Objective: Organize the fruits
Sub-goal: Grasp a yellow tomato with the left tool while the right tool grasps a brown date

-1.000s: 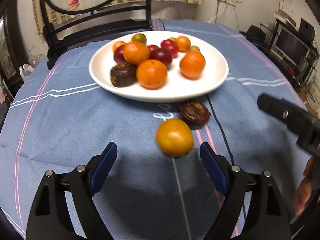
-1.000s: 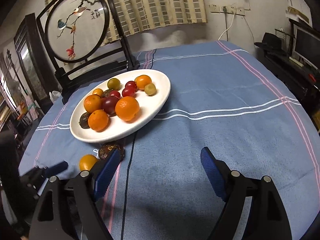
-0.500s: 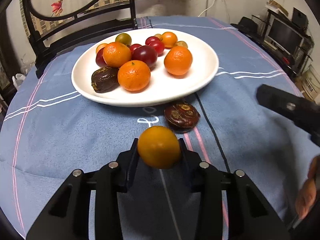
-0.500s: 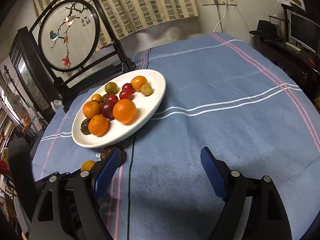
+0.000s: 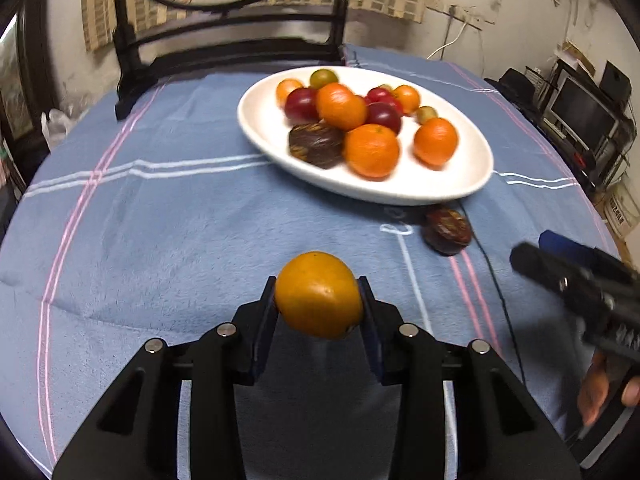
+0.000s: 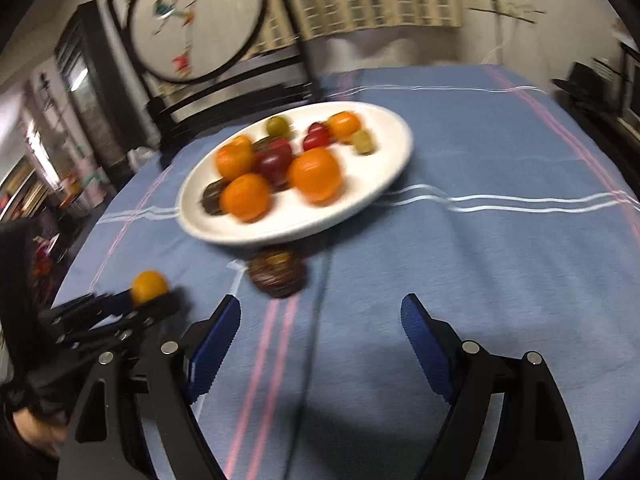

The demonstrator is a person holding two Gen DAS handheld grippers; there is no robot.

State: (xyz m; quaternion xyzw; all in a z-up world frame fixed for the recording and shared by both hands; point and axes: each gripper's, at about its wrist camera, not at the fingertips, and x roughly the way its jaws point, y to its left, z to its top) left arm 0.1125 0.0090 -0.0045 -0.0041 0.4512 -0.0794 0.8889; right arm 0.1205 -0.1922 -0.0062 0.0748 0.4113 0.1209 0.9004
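Observation:
My left gripper [image 5: 318, 300] is shut on an orange [image 5: 319, 295] and holds it above the blue tablecloth, short of the white plate [image 5: 260, 128]. The plate holds several oranges, red fruits, small green ones and a dark brown fruit [image 5: 316, 145]. Another dark brown fruit [image 5: 448, 231] lies on the cloth at the plate's near edge. My right gripper [image 6: 320, 320] is open and empty, just short of that dark fruit [image 6: 277, 273]. The held orange [image 6: 149, 287] and the plate [image 6: 396, 152] show in the right wrist view too.
A black wooden stand with a round embroidered screen [image 6: 200, 20] stands behind the table. A dark chair frame [image 5: 224, 52] is at the far edge. A monitor and shelves [image 5: 580, 112] are off to the right. The tablecloth [image 5: 160, 220] has pink and white stripes.
My left gripper closed on the orange and lifted it, swinging left. My right gripper moved in toward the dark fruit by the plate and stays open.

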